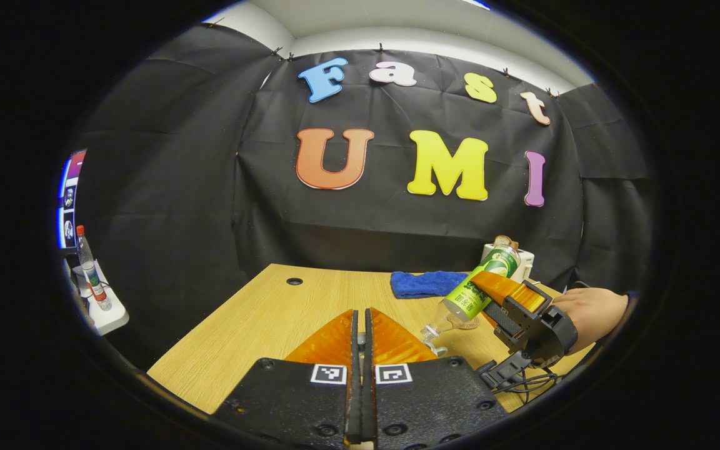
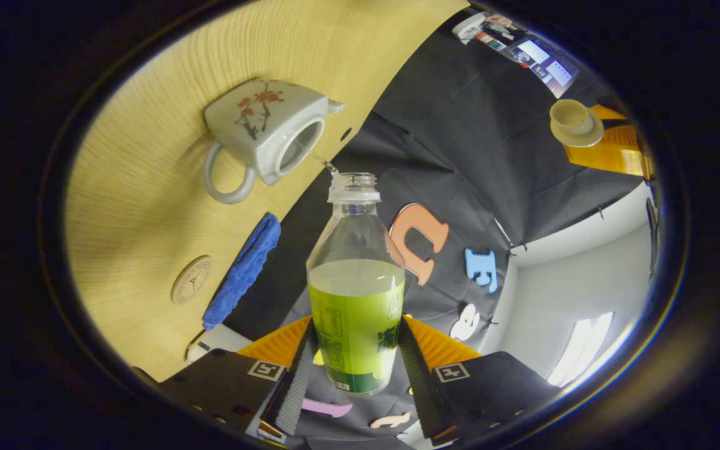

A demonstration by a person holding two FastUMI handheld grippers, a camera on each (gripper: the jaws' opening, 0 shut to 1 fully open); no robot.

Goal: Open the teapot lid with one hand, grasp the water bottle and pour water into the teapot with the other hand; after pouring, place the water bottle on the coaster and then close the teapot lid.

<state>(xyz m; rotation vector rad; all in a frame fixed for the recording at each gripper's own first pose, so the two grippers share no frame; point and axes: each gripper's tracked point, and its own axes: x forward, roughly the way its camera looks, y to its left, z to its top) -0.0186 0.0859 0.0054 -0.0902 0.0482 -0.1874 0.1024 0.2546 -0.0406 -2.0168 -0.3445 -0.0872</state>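
My right gripper (image 2: 352,369) has its jaws clamped on the bottle (image 2: 355,294), one finger pressing each side of the label. The bottle is uncapped and tipped, its mouth ahead of the jaws, and a thin stream of water runs from the mouth into the open top of the teapot (image 2: 264,134). The teapot stands on the bench (image 2: 147,206) beyond the bottle's mouth, handle toward me. To the left of my jaws lie the blue cloth (image 2: 242,270) and, just past it, the round coaster (image 2: 191,279), which is bare.

My left gripper (image 1: 361,350) has its jaws closed down to a thin slit. From the right gripper view I see it up and to the right of the bottle, with the lid (image 2: 575,122) at its fingers, well apart from the teapot. In the left gripper view, the right gripper (image 1: 510,300) and the hand (image 1: 591,312) holding it sit ahead and to the right of my left jaws, with the bottle (image 1: 469,294) slanted mouth-down.
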